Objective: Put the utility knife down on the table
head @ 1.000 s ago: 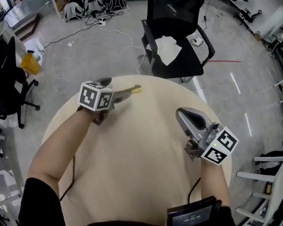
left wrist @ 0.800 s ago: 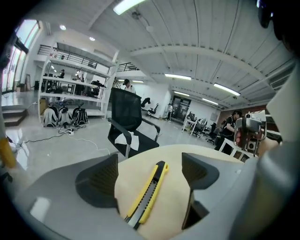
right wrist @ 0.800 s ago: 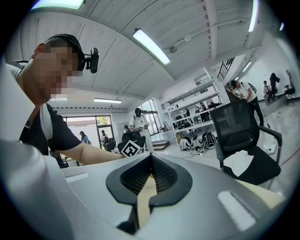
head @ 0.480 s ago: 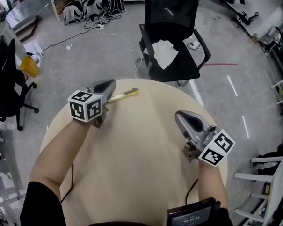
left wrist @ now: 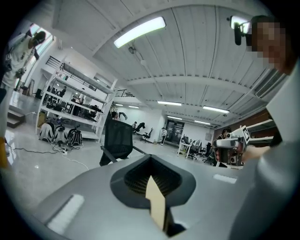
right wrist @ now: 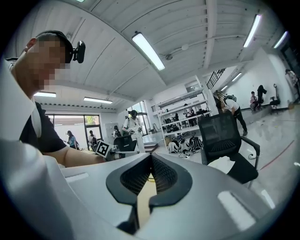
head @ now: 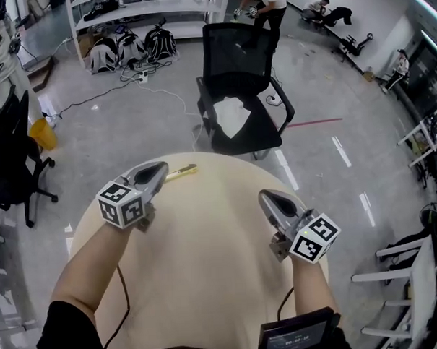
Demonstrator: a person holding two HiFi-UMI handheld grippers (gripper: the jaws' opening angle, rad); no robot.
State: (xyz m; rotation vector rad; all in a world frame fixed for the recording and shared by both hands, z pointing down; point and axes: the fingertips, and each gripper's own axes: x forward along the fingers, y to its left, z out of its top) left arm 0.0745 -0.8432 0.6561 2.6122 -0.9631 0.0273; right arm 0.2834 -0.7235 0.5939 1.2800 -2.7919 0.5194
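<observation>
At centre left of the head view, the left tongs [head: 159, 170] are closed on nothing, their tips aimed toward the upper right. Just to the right of those tips the utility knife [head: 182, 172] lies flat on the table [head: 208, 279], close to its far edge. Its long axis runs nearly across the frame, rising a little to the right. It looks free of any grip, so the put-down seems done. At centre right, the right tongs [head: 266, 198] are also closed and empty, well apart from the knife; the left hand is much the nearer. The table is round, pale and otherwise bare. Around it is a glossy grey floor, with a yellow bin [head: 44, 133] at the left edge and a black office chair [head: 236, 82] at upper centre.
</observation>
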